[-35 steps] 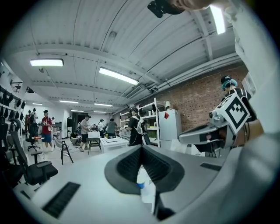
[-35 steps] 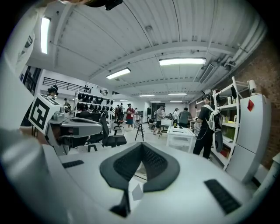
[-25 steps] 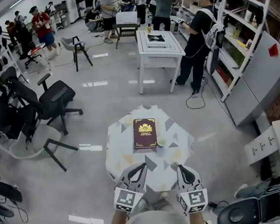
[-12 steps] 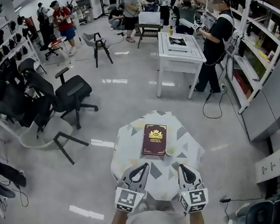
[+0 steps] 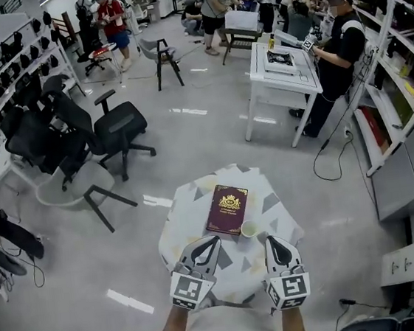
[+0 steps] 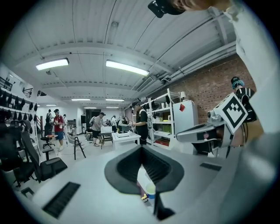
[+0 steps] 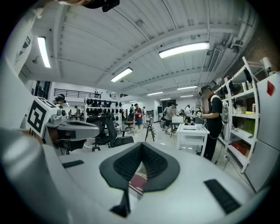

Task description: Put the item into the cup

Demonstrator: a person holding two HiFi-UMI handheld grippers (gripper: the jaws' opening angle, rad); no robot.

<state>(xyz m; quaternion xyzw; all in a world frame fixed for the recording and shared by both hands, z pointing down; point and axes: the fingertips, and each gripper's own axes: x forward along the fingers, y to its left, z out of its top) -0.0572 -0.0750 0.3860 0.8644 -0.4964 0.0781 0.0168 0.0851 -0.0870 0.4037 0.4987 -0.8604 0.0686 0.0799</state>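
Observation:
A small pale cup [image 5: 248,230] stands on the round patterned table [image 5: 180,223], at the near right corner of a dark red book [image 5: 227,209]. Both grippers hover over the table's near edge. My left gripper [image 5: 212,240] is shut and holds nothing; its tips point at the book's near end. My right gripper [image 5: 269,240] is likewise shut and bare, just right of the cup. In the left gripper view the cup [image 6: 150,190] shows below the shut left gripper [image 6: 141,148]. The book [image 7: 136,181] shows under the shut right gripper [image 7: 141,145]. No other small item is identifiable.
Black office chairs [image 5: 117,127] and a toppled chair [image 5: 76,192] stand on the floor to the left. A white table [image 5: 283,67] with a person [image 5: 334,43] beside it lies beyond. Shelving [image 5: 394,51] runs along the right. Several people stand at the far end.
The head view has swung, so the room slid rightward and the table sits a little lower in frame. Both grippers stay shut in the same place over the table's near edge.

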